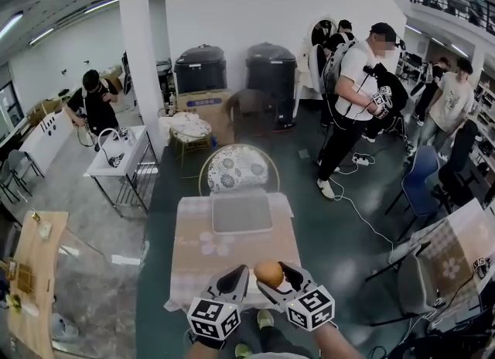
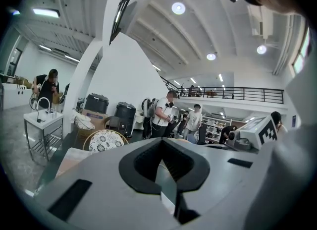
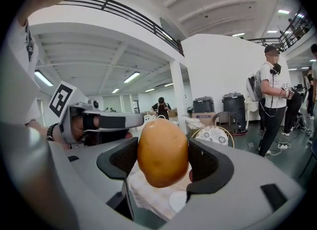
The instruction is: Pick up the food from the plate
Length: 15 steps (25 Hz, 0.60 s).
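A golden-brown oval piece of food [image 3: 162, 152] is held up in the air, with my right gripper [image 3: 163, 160] shut on its two sides. From the head view the food [image 1: 268, 273] hangs over the near edge of the cloth-covered table [image 1: 193, 272], in the right gripper [image 1: 272, 275]. A pale plate [image 3: 178, 201] lies on the cloth below it. My left gripper [image 1: 234, 276] is just to the left of the food, at the same height. Its jaws [image 2: 162, 164] are shut with nothing in them.
A grey tray [image 1: 242, 213] lies on the far half of the table, and a round chair with a patterned cushion [image 1: 237, 169] stands behind it. A person in a white shirt [image 1: 352, 110] stands at the right. A sink stand [image 1: 116, 156] and a wooden table [image 1: 31, 272] are on the left.
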Tool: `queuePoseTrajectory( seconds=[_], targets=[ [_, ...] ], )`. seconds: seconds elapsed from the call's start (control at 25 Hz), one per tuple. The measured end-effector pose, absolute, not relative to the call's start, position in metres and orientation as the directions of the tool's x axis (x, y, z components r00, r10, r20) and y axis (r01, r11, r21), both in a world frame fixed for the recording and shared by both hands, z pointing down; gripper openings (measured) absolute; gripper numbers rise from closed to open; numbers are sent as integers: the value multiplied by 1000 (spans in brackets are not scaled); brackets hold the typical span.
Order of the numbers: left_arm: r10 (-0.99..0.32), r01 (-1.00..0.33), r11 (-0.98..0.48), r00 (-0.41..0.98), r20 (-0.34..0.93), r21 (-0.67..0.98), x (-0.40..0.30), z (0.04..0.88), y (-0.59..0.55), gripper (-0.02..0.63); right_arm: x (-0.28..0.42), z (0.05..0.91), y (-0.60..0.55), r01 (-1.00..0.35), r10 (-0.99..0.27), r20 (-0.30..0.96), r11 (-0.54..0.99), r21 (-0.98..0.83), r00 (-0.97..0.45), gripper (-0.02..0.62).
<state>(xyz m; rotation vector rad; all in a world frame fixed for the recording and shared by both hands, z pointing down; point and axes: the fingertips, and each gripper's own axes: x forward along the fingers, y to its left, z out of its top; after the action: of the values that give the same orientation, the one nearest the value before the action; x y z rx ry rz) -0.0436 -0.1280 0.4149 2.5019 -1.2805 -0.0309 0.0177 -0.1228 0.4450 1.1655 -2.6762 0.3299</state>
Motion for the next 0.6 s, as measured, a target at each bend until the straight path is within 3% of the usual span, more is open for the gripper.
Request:
queuePoseTrajectory(
  seconds=[0.6],
  targets=[
    [-799, -793, -536, 587, 128, 290, -47, 412, -125, 6, 16, 436, -120, -744, -702, 269, 660, -103, -660, 304]
  ],
)
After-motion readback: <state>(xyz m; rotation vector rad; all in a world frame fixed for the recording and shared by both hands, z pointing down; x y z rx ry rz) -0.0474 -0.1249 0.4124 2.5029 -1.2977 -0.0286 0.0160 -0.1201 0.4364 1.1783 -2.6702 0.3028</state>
